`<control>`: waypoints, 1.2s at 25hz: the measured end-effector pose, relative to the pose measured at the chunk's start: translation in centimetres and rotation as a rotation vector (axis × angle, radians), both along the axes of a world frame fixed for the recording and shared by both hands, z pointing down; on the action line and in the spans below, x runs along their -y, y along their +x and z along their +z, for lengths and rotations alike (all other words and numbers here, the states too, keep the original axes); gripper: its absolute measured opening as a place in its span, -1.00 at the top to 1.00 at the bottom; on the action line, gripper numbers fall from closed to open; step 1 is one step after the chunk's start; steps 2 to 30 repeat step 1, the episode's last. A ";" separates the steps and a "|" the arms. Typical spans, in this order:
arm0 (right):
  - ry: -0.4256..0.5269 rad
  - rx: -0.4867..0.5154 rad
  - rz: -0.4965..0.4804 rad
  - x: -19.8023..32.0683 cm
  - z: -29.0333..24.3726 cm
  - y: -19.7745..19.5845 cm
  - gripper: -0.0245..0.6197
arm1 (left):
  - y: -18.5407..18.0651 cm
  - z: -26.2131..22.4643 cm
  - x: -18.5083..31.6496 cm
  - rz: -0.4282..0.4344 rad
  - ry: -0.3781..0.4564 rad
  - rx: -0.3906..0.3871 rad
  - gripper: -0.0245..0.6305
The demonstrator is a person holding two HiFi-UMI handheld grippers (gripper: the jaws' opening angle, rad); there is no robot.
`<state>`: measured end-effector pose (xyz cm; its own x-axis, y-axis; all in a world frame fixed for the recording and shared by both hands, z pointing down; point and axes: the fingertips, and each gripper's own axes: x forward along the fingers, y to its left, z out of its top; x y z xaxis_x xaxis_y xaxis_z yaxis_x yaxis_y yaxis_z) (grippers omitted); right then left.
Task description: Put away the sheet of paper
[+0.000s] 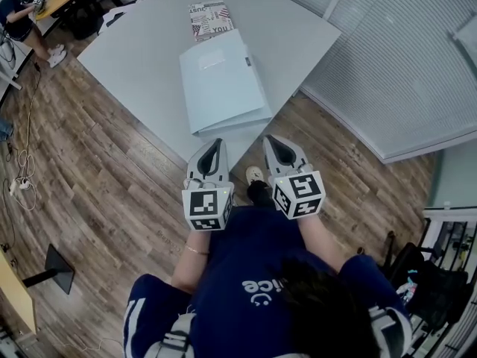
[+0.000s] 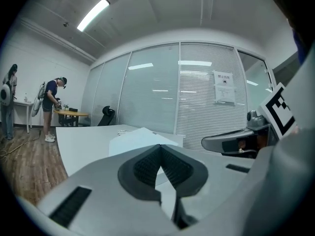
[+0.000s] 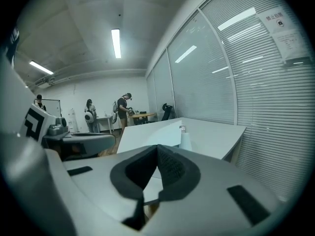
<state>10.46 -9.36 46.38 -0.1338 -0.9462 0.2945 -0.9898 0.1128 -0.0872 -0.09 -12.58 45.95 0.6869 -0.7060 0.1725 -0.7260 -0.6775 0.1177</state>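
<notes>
A pale blue folder point(image 1: 223, 80) lies closed on the white table point(image 1: 141, 58), its near edge by the table's front corner. Beyond it lies a printed sheet of paper point(image 1: 209, 19). Both grippers hover side by side just short of the table's corner. My left gripper point(image 1: 211, 147) is shut with nothing in it, and so is my right gripper point(image 1: 273, 142). In the left gripper view the pads point(image 2: 147, 167) meet, with the folder point(image 2: 140, 136) ahead and the right gripper point(image 2: 236, 141) alongside. In the right gripper view the folder point(image 3: 167, 134) lies past the shut pads point(image 3: 170, 168).
A glass wall with blinds point(image 1: 402, 58) runs along the table's right side. Wooden floor point(image 1: 97, 177) lies to the left, with cables and a black stand point(image 1: 56, 268). People stand at a far desk point(image 1: 19, 17). Black bags point(image 1: 432, 282) sit at the lower right.
</notes>
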 end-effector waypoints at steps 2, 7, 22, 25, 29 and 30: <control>0.000 0.000 -0.001 0.0 0.0 0.1 0.90 | 0.2 -0.1 0.0 0.004 0.002 0.002 0.91; 0.000 0.000 -0.001 0.0 0.0 0.1 0.90 | 0.2 -0.1 0.0 0.004 0.002 0.002 0.91; 0.000 0.000 -0.001 0.0 0.0 0.1 0.90 | 0.2 -0.1 0.0 0.004 0.002 0.002 0.91; 0.000 0.000 -0.001 0.0 0.0 0.1 0.90 | 0.2 -0.1 0.0 0.004 0.002 0.002 0.91; 0.000 0.000 -0.001 0.0 0.0 0.1 0.90 | 0.2 -0.1 0.0 0.004 0.002 0.002 0.91; 0.000 0.000 -0.001 0.0 0.0 0.1 0.90 | 0.2 -0.1 0.0 0.004 0.002 0.002 0.91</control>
